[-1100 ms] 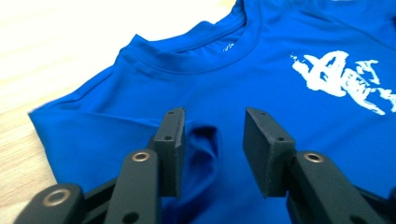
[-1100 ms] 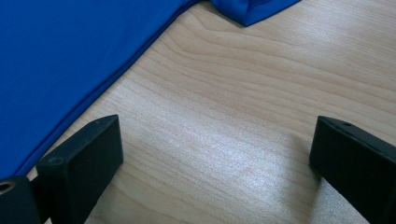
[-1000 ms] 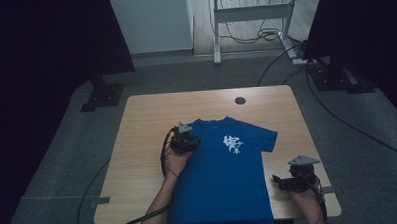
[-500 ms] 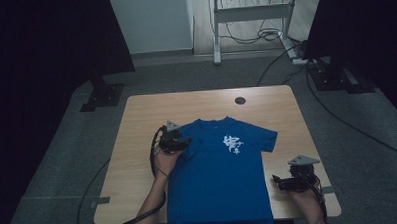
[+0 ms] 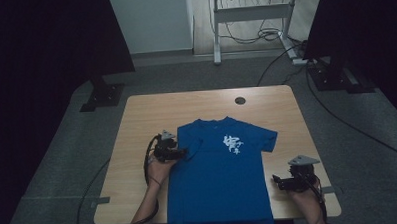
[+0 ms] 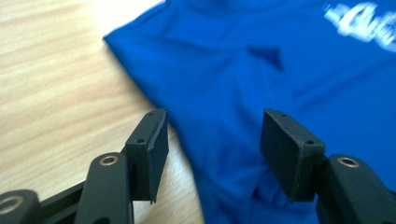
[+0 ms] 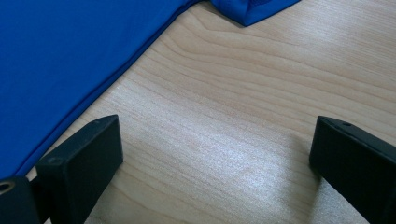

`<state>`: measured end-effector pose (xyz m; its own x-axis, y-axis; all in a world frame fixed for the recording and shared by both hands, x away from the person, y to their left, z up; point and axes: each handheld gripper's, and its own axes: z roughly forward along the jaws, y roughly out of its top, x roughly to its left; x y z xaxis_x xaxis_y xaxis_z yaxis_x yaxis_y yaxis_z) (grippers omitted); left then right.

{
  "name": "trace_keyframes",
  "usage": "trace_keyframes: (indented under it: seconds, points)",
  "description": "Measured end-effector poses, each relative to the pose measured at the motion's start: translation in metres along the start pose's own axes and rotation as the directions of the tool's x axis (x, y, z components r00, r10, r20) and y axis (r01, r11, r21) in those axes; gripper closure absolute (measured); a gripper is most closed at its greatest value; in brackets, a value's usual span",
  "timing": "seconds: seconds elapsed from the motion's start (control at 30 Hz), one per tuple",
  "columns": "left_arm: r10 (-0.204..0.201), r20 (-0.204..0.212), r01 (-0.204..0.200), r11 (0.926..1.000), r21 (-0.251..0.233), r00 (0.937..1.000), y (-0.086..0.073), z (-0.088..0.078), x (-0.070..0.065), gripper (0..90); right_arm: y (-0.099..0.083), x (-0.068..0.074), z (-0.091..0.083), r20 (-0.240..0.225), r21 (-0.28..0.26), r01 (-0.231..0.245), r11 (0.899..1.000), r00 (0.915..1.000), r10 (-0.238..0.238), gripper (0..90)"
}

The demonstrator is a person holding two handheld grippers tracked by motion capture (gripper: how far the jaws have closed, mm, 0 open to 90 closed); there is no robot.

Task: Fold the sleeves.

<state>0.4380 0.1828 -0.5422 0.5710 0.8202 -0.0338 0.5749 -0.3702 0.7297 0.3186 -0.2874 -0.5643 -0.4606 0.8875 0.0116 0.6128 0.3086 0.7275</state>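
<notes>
On the pale wooden table (image 5: 136,119), both grippers gape, the left gripper (image 5: 180,153) just widening over the blue T-shirt (image 5: 224,181).

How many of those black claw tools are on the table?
2: the left gripper, jaws apart, at the blue T-shirt's left sleeve, and the right gripper, jaws apart, over bare wood near the table's right edge.

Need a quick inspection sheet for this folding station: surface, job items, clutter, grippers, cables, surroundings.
Surface: wooden table, one round grommet hole near the far edge.
Job's things: blue T-shirt lying flat, white print up, left sleeve folded in, hem at the near edge.
Clutter: nothing seen.
Grippers: left gripper jaws have just been opening, apart over the shirt's left edge; right gripper open over bare wood beside the shirt.
Cables: one trails from each gripper; more on the floor.
Surroundings: dark stands, a desk frame behind.
</notes>
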Motion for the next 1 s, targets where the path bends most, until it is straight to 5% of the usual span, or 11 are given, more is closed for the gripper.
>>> trace_keyframes:
  seconds: [0.1, 0.2, 0.67, 1.0]
  points:
    - [0.017, -0.023, -0.016, 0.9999, 0.005, 0.9996, -0.006, 0.001, 0.0, 41.2, 0.0, 0.0, 0.0, 0.0, 0.0, 0.0, 1.0, 1.0, 0.0, 2.5]
    - [0.005, 0.009, -0.005, 0.9999, -0.015, 0.9999, -0.006, -0.002, 0.001, 39.4, 0.0, 0.0, 0.0, 0.0, 0.0, 0.0, 1.0, 1.0, 0.0, 2.5]
    - [-0.023, 0.0, 0.023, 0.9983, -0.054, 0.9997, -0.018, -0.027, 0.011, 35.0, 0.0, 0.0, 0.0, 0.0, 0.0, -0.001, 1.0, 1.0, 0.001, 2.4]
    - [0.003, -0.064, -0.005, 0.9997, -0.026, 0.9979, -0.027, -0.023, 0.012, 32.9, 0.0, 0.0, 0.0, 0.0, 0.0, -0.001, 1.0, 1.0, 0.001, 2.4]
